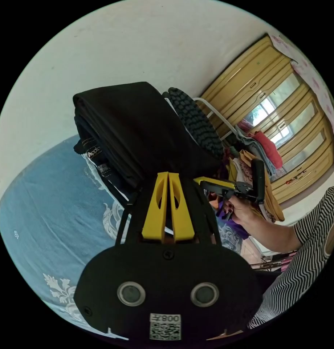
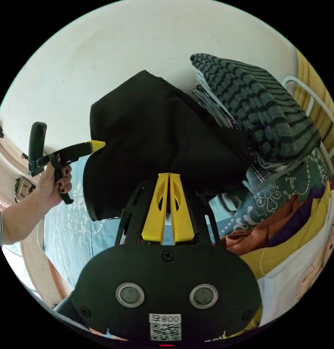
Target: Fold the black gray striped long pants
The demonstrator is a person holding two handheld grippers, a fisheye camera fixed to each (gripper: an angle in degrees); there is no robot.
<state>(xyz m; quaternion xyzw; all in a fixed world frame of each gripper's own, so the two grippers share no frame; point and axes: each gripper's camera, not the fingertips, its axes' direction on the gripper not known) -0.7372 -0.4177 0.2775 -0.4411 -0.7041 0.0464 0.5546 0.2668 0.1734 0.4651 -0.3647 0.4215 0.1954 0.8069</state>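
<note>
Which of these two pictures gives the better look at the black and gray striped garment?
The right gripper view: there the striped garment lies folded on top of a pile of clothes, its bands plain across the whole top face. In the left gripper view only a narrow striped edge peeks out behind the folded black garment.

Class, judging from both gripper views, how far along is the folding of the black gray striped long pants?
Done: the striped pants already look folded, resting on top of a clothes pile. In hand: the left gripper and right gripper, jaws together, meet a folded black garment held above the blue bedsheet. Left: probably only setting that black garment down.
</note>
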